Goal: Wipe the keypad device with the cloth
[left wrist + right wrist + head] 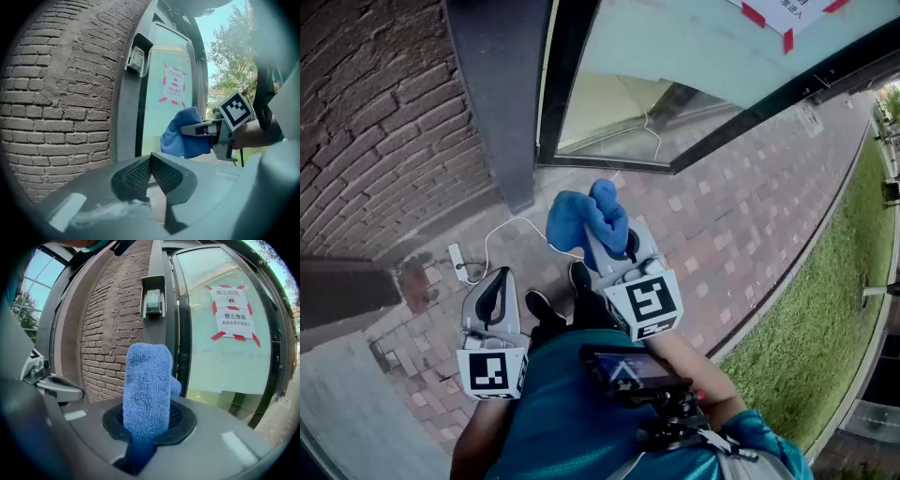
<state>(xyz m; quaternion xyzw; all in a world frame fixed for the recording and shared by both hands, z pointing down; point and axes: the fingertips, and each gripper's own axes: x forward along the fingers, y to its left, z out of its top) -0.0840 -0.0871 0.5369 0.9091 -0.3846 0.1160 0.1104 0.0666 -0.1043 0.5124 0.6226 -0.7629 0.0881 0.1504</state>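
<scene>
While the right gripper (149,422) clamps a fluffy blue microfibre cloth (147,380) between its jaws, the cloth stands upright out of them, its rounded end straight ahead. Beyond and above that end, well apart from it, the small grey box-shaped keypad device (153,301) sits on a dark metal door post (157,333). Left of these jaws runs a red-brown brick wall (110,333); to their right is a glass door (225,362) with a red-and-white paper notice (232,310). The left gripper (151,161) has its jaws pressed together on nothing; the cloth shows ahead, to their right.
</scene>
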